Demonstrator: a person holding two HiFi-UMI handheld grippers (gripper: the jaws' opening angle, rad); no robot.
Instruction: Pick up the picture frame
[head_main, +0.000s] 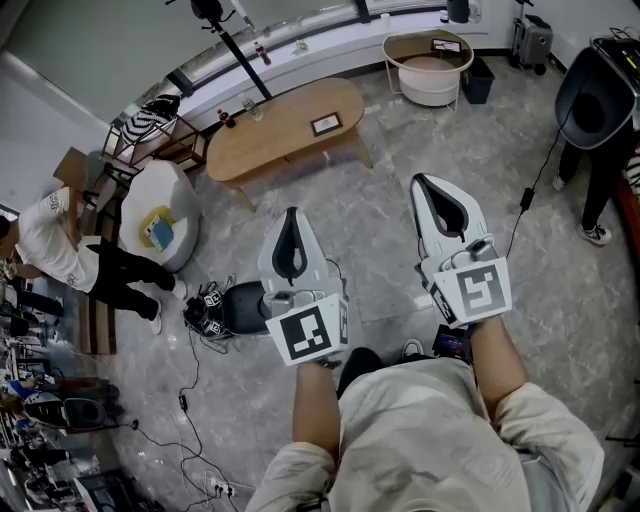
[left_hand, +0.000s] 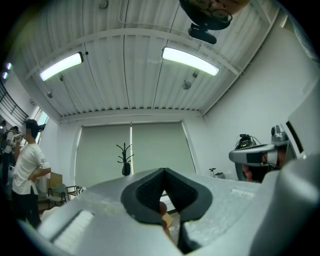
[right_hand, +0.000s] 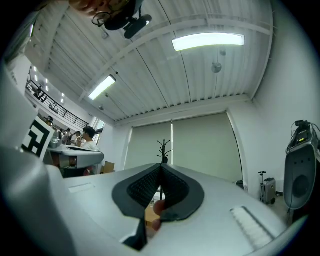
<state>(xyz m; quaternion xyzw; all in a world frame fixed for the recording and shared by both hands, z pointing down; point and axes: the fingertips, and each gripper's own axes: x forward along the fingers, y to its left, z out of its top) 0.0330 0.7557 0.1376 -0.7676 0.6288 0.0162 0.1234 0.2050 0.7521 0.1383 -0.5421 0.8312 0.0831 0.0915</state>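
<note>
Only the head view catches the picture frame (head_main: 326, 124): flat on the wooden surface (head_main: 262, 140), well ahead of the left claw (head_main: 291, 222) and the right claw (head_main: 424, 188). Its long side runs along the surface's length (roughly crosswise to both claws). The claw views take in ceiling lights (left_hand: 190, 61) and a blind (right_hand: 202, 150). Both claws are pinched together, empty.
</note>
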